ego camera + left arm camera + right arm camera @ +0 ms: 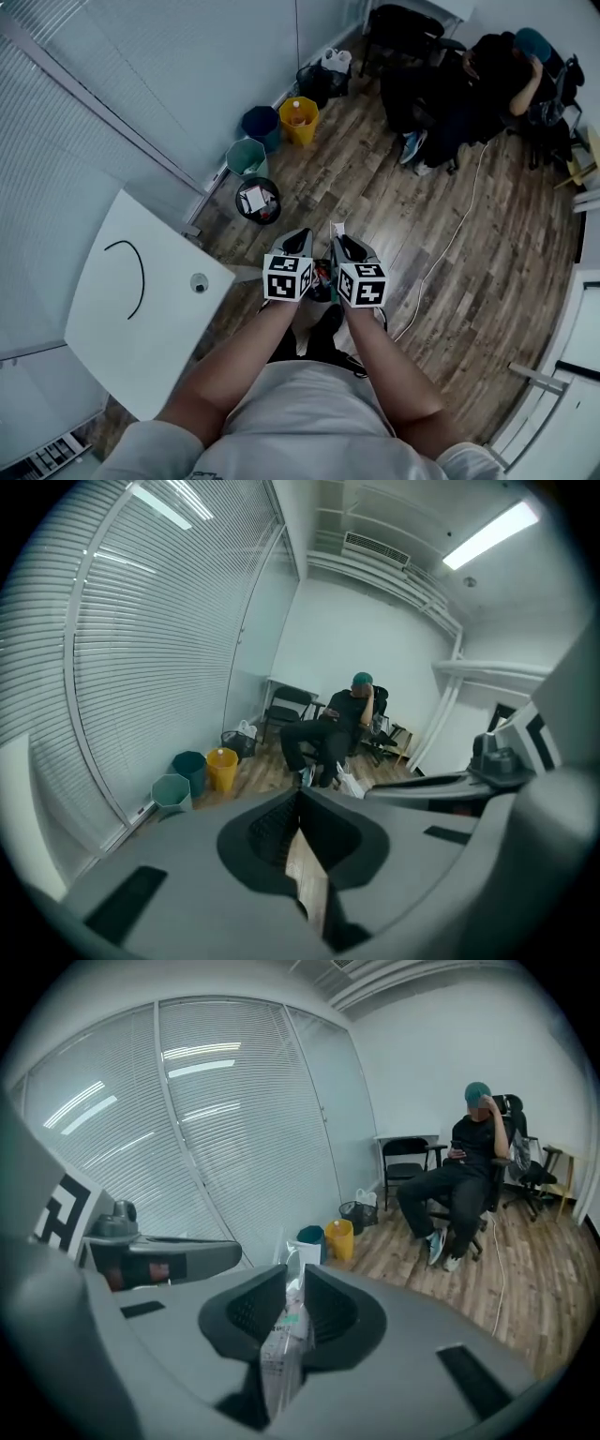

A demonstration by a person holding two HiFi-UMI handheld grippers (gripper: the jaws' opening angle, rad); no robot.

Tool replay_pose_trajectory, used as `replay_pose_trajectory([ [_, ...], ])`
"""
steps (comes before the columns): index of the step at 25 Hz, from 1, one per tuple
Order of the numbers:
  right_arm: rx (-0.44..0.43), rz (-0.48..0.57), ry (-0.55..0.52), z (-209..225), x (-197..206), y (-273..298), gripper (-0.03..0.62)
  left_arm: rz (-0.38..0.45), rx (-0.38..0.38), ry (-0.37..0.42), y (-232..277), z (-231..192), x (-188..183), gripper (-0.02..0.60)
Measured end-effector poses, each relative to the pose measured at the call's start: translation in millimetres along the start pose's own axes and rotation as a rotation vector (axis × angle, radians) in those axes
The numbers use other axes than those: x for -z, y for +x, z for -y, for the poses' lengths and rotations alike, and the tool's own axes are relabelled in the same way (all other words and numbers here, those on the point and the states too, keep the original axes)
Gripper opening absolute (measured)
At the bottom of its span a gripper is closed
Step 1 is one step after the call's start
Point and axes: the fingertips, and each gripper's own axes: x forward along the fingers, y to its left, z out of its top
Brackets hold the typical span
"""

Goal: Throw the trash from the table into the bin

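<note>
Left gripper (pixel 301 235) — fingers (pixel 270 832) together; right gripper (pixel 339 242) — fingers (pixel 251 1312) tight on packet (pixel 279 1358)

Wood-plank floor (pixel 469 234), slatted window blinds (pixel 141 667), white walls (pixel 375 639), ceiling strip light (pixel 492 532), folding chair (pixel 405 1150)

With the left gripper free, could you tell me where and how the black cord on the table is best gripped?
Pinch the black cord at the middle of its arc, coming straight down from above with the jaws across it. It lies thin and flat on the white table, so a sideways approach would probably find nothing to close on.
</note>
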Motion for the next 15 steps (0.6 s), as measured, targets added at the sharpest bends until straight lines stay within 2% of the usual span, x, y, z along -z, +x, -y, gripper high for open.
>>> replay_pose_trajectory([
  [3, 0.028, -0.025, 0.041, 13, 19, 7, 0.064, -0.032, 0.015, 0.007, 9, -3, 16, 0.006],
  [9, 0.069, -0.097, 0.134, 38, 71, 23, 0.064, -0.135, 0.025, 0.008, 31, -17, 72, 0.006],
  [15, 0.077, -0.184, 0.169, 51, 130, 46, 0.064, -0.219, 0.037, -0.007, 58, -26, 131, 0.006],
])
